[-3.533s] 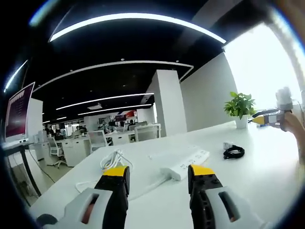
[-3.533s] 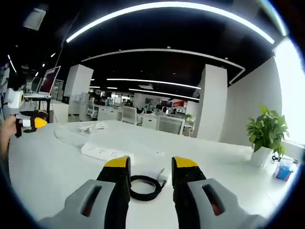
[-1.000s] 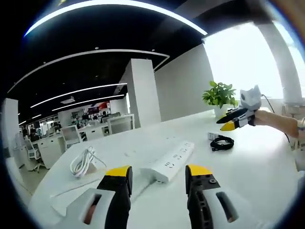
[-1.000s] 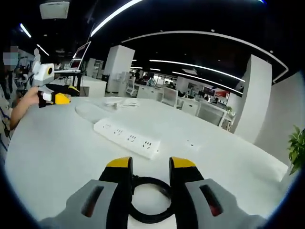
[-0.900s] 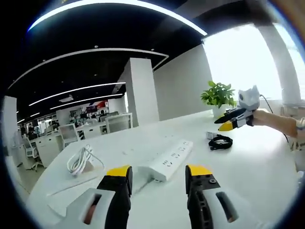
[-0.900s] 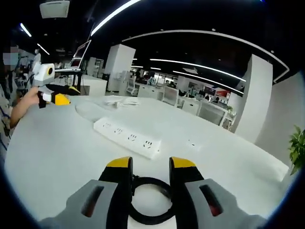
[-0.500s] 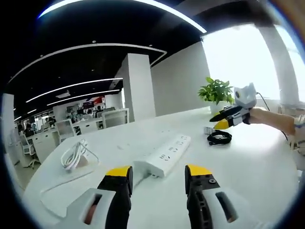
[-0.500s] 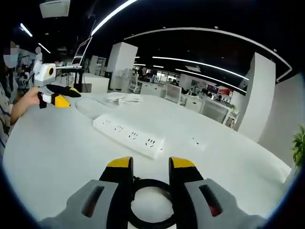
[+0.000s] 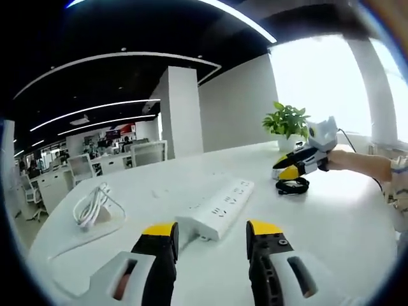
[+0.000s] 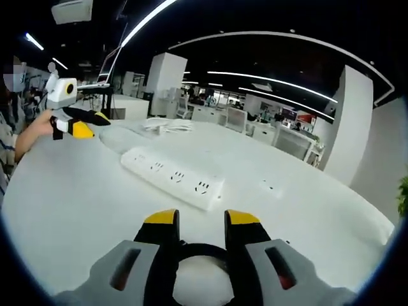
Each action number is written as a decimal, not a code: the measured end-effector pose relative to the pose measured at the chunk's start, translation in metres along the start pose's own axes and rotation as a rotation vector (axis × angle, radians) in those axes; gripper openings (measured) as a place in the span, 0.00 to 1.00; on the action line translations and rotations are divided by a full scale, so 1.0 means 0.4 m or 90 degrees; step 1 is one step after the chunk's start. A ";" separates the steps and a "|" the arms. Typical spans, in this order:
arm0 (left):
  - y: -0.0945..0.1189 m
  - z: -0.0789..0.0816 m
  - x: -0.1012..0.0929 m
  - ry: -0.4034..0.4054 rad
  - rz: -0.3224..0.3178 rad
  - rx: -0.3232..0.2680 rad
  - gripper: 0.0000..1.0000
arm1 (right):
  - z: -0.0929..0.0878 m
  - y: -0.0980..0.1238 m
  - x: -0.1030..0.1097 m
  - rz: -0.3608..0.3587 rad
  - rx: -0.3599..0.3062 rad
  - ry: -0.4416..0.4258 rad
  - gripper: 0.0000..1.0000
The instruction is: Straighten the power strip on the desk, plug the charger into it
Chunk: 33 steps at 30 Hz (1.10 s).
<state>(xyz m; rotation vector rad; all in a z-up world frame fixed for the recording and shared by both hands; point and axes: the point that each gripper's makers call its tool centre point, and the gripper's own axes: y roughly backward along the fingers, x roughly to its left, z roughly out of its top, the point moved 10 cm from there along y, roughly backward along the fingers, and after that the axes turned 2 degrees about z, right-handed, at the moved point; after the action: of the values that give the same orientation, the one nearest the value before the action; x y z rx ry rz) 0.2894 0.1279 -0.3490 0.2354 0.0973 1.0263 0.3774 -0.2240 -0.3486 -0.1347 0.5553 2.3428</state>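
The white power strip (image 9: 217,210) lies at a slant on the white desk (image 9: 331,229), just beyond my open left gripper (image 9: 212,231), which holds nothing. In the right gripper view the power strip (image 10: 172,177) lies ahead and to the left. My right gripper (image 10: 201,220) is open and low over the charger's black coiled cable (image 10: 201,250), whose loop sits between the jaws. In the left gripper view the right gripper (image 9: 294,169) hangs right over the black coil (image 9: 292,187). The charger's plug body is hidden.
The strip's white cord lies bundled (image 9: 89,207) at the far left of the desk. A potted plant (image 9: 288,121) stands at the back by the window. The left gripper (image 10: 75,124), held in a person's hand, shows left of the strip. A small flush outlet (image 10: 271,187) is set in the desk.
My right gripper has come down and forward onto the black coil, and its jaws have narrowed slightly. My left gripper has edged closer to the power strip.
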 end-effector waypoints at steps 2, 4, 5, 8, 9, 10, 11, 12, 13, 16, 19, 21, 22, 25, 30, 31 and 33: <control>-0.009 0.001 0.002 0.004 -0.004 0.001 0.44 | 0.001 -0.006 -0.003 0.004 0.004 -0.002 0.28; -0.016 0.001 0.000 0.004 -0.007 0.003 0.44 | 0.001 -0.012 -0.012 0.004 0.005 -0.002 0.27; -0.020 0.001 0.000 0.004 -0.008 0.003 0.44 | 0.002 -0.015 -0.016 0.004 0.007 -0.004 0.27; -0.031 0.001 0.001 0.003 -0.015 0.000 0.44 | 0.001 -0.024 -0.022 0.010 0.010 -0.006 0.27; -0.035 -0.001 0.001 0.002 -0.018 0.002 0.44 | 0.000 -0.027 -0.023 0.011 0.011 -0.007 0.27; -0.038 -0.003 0.000 0.002 -0.021 0.006 0.43 | 0.000 -0.029 -0.024 0.011 0.010 -0.006 0.27; -0.041 -0.005 -0.001 0.002 -0.024 0.008 0.43 | -0.001 -0.033 -0.024 0.012 0.009 -0.003 0.27; -0.043 -0.007 -0.001 0.001 -0.026 0.010 0.43 | -0.002 -0.036 -0.025 0.013 0.008 -0.001 0.26; -0.046 -0.010 -0.001 0.002 -0.030 0.013 0.43 | -0.002 -0.039 -0.026 0.015 0.010 -0.001 0.26; -0.057 -0.020 0.001 0.006 -0.038 0.024 0.43 | -0.003 -0.048 -0.029 0.019 0.012 -0.003 0.26; -0.064 -0.026 0.006 0.009 -0.042 0.031 0.42 | -0.001 -0.057 -0.034 0.023 0.013 -0.009 0.26; -0.066 -0.030 0.006 0.012 -0.045 0.032 0.42 | 0.000 -0.062 -0.039 0.024 0.014 -0.014 0.26; -0.068 -0.031 0.006 0.013 -0.047 0.033 0.42 | 0.002 -0.065 -0.041 0.025 0.014 -0.017 0.25; -0.073 -0.034 0.004 0.015 -0.051 0.032 0.42 | 0.005 -0.073 -0.043 0.031 0.018 -0.017 0.25; -0.083 -0.040 0.002 0.023 -0.062 0.031 0.41 | 0.010 -0.089 -0.042 0.044 0.026 -0.010 0.25; -0.085 -0.042 0.002 0.023 -0.063 0.032 0.41 | 0.011 -0.093 -0.040 0.047 0.029 -0.008 0.25; -0.088 -0.044 0.003 0.023 -0.065 0.034 0.41 | 0.012 -0.101 -0.039 0.054 0.035 -0.005 0.25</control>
<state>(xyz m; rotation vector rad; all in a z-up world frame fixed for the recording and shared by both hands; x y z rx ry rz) 0.3159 0.1140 -0.3747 0.2571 0.1683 0.9271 0.4162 -0.2053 -0.3547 -0.0787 0.6324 2.4066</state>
